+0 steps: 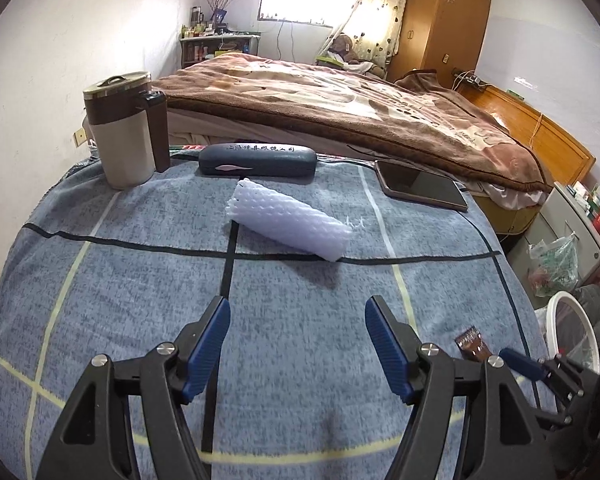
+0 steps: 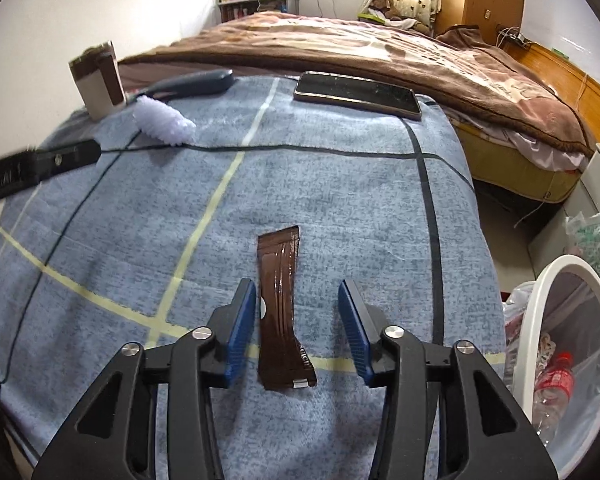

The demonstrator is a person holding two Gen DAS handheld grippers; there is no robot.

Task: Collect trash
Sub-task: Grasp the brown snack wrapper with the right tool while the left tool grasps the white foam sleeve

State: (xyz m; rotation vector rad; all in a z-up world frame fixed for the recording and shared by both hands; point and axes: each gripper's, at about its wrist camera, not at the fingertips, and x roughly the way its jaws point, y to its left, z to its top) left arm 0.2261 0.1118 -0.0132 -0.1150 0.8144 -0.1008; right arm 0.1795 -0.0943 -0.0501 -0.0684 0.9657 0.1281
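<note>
Brown wrapper point(image 2: 281, 312) lies flat near the table's point(image 2: 340, 208) near right edge, between the right claw's point(image 2: 298, 330) parted pads, untouched. White foam net point(image 1: 290, 222) lies mid-table toward the far edge; left claw point(image 1: 298, 346) wide, empty.

Both cameras look forward and down over the blue cloth point(image 1: 120, 280) toward the bed point(image 1: 340, 92). The left one sits left, the right one nearer the cloth's right edge; both see the phone point(image 2: 356, 94).

Glasses case point(image 1: 257, 159) bears illegible characters; brown wrapper point(image 2: 281, 312) print unreadable.
</note>
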